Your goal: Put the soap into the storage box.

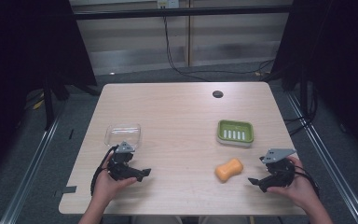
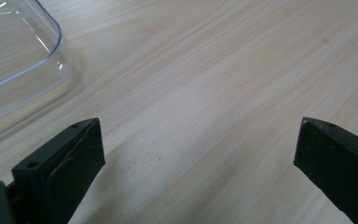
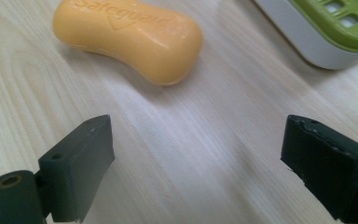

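**Soap bar lies just ahead of the open right claw**

Two hands come in from the bottom edge of the high view, each holding a claw low over the tabletop [image 1: 177, 107]. On the person's right, the right claw [image 1: 255, 182] points inward toward the middle of the tabletop, and the orange soap bar [image 1: 229, 169] lies just beside its tips, on the wood, apart from them. Beyond the soap, farther from the person, sits a green soap dish [image 1: 235, 131] with a slotted top. On the other side, the left claw [image 1: 144, 174] also points inward, and a clear plastic lid [image 1: 122, 135] rests just behind it. A small dark round spot [image 1: 217, 94] sits near the far edge.

From the left gripper view, the left claw [image 2: 198, 149] has its jaws standing wide apart with bare wood between them; the clear lid [image 2: 18, 56] fills the upper left corner, off to the side of the jaws.

From the right gripper view, the right claw [image 3: 196, 154] is likewise spread wide, nothing between the jaws. The soap bar [image 3: 130, 39] lies ahead of them and a little toward the left jaw, not touching either. The soap dish [image 3: 326, 32] shows at the upper right, well clear of the soap.
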`<state>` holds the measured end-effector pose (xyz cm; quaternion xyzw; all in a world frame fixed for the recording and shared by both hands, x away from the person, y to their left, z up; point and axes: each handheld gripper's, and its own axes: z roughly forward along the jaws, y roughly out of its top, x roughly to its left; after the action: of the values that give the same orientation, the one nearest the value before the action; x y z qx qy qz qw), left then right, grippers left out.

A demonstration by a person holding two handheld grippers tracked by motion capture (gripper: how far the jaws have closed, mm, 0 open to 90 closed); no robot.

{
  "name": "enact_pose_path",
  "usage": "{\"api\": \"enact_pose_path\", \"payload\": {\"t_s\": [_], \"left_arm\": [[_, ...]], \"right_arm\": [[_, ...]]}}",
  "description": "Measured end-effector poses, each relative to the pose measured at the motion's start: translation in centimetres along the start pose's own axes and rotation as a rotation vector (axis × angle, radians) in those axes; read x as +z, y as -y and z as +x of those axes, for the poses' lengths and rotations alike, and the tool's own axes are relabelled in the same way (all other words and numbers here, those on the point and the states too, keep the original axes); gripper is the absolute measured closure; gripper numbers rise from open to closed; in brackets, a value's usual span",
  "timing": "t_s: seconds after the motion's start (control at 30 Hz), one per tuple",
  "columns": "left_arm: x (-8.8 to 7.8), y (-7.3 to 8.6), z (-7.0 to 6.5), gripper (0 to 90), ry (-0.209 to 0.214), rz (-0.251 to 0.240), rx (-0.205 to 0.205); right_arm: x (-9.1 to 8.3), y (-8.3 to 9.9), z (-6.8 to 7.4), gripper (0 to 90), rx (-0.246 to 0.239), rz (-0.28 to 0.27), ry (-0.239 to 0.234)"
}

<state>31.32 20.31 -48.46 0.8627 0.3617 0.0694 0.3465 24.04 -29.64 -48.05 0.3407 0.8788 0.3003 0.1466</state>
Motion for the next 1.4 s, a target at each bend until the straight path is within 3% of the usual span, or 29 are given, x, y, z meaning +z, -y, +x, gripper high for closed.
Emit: {"api": "enact_pose_path", "payload": {"t_s": [0.17, 0.33, 0.37, 0.63, 0.7, 1.3, 1.37, 1.4], "left_arm": [[-0.2, 0.0, -0.1, 1.5, -0.005, -0.002, 0.0], [-0.5, 0.2, 0.0, 1.7, -0.007, -0.006, -0.004], [-0.5, 0.3, 0.0, 1.7, -0.005, -0.011, -0.008], [-0.6, 0.1, 0.0, 1.8, -0.02, -0.011, -0.01], [-0.6, 0.1, 0.0, 2.0, -0.01, -0.022, -0.013], [-0.7, 0.0, 0.0, 2.0, 0.001, -0.024, -0.014], [-0.7, 0.0, 0.0, 2.0, -0.002, -0.031, -0.024], [-0.7, 0.0, 0.1, 2.0, -0.005, -0.026, -0.018]], "right_arm": [[0.3, -1.2, 0.8, 11.6, -0.078, 0.032, -0.008], [0.3, -2.1, 1.2, 11.7, -0.112, 0.023, -0.03], [0.5, -2.6, 1.4, 11.6, -0.156, 0.061, -0.016], [1.1, -4.2, 1.3, 12.1, -0.23, 0.107, -0.038], [1.5, -4.9, 1.4, 12.2, -0.275, 0.137, -0.035], [3.1, -7.9, 1.9, 11.9, -0.382, 0.212, -0.098], [3.7, -8.4, 2.2, 11.9, -0.426, 0.23, -0.114], [3.9, -8.6, 2.3, 11.8, -0.427, 0.237, -0.119]]}}
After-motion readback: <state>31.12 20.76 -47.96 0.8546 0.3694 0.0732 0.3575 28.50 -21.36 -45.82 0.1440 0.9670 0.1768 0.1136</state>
